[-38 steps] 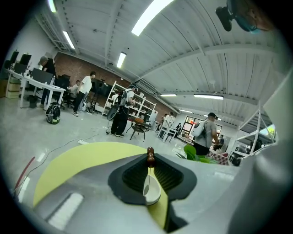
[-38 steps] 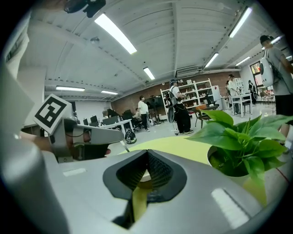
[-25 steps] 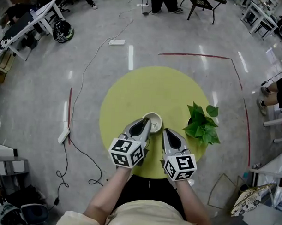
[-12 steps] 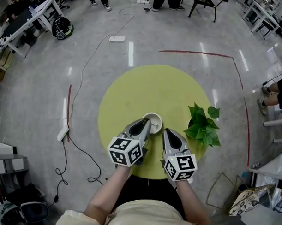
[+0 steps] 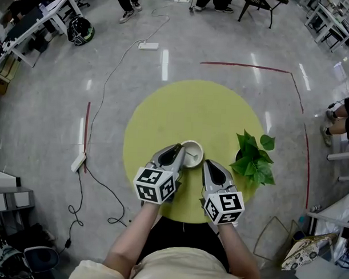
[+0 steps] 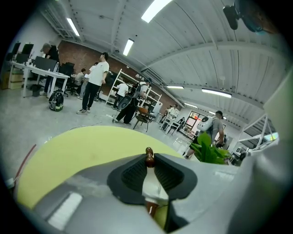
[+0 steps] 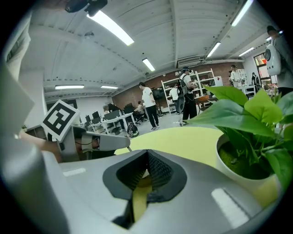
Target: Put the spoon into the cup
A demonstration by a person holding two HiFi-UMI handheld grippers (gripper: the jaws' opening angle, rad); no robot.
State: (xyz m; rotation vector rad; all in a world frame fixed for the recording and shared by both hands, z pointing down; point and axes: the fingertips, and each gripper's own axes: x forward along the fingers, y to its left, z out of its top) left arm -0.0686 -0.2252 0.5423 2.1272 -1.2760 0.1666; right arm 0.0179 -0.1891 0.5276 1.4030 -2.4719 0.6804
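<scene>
A white cup (image 5: pixel 193 153) stands near the middle of the round yellow-green table (image 5: pixel 187 108). My left gripper (image 5: pixel 180 152) reaches to the cup's left rim. In the left gripper view its jaws (image 6: pixel 149 158) pinch the brown knobbed end of the spoon (image 6: pixel 149 154), and they are opening slightly with the handle still between the pads. White of the cup shows in the gap below; the spoon's bowl is hidden. My right gripper (image 5: pixel 208 164) rests just right of the cup, its jaws (image 7: pixel 145 158) closed with nothing in them.
A potted green plant (image 5: pixel 254 159) stands on the table's right edge, close to my right gripper (image 7: pixel 249 119). Cables and a power strip (image 5: pixel 78 164) lie on the floor to the left. People and desks are farther off in the room.
My left gripper has sunk a little at the cup's rim with the spoon. The right gripper has stayed where it was.
</scene>
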